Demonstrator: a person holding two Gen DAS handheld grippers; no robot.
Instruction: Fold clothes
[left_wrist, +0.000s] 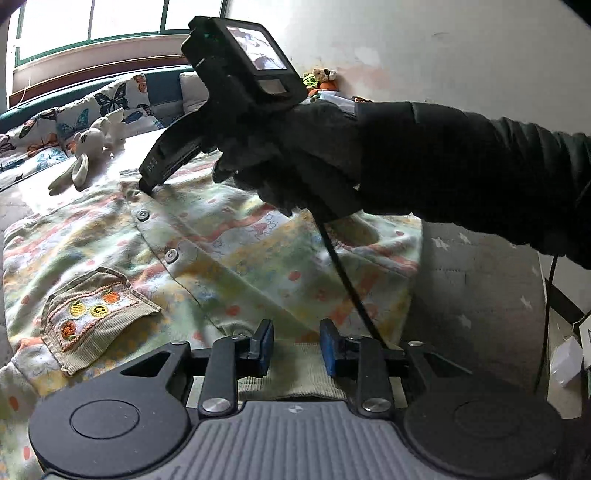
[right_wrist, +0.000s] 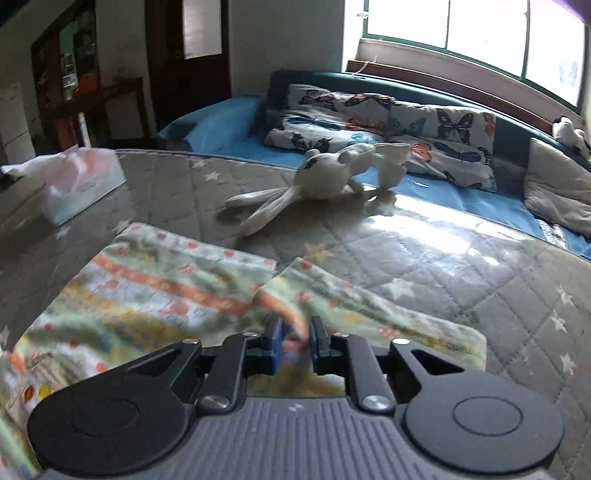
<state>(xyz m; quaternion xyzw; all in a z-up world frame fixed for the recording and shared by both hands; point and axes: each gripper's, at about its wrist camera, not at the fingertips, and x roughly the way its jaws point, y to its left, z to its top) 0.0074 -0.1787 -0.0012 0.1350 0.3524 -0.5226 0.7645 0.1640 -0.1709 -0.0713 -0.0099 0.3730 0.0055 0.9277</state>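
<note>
A small patterned child's jacket with snap buttons and a corduroy pocket lies spread on the bed. My left gripper is open, its blue pads either side of the ribbed hem at the near edge. My right gripper, held by a gloved hand, has its tips down at the jacket's collar. In the right wrist view the right gripper is shut on a fold of the jacket, pinched between its pads.
The grey quilted star mattress carries a white plush rabbit beyond the jacket and a tissue box at the left. Butterfly pillows line the far side under the window. A cable hangs across the jacket.
</note>
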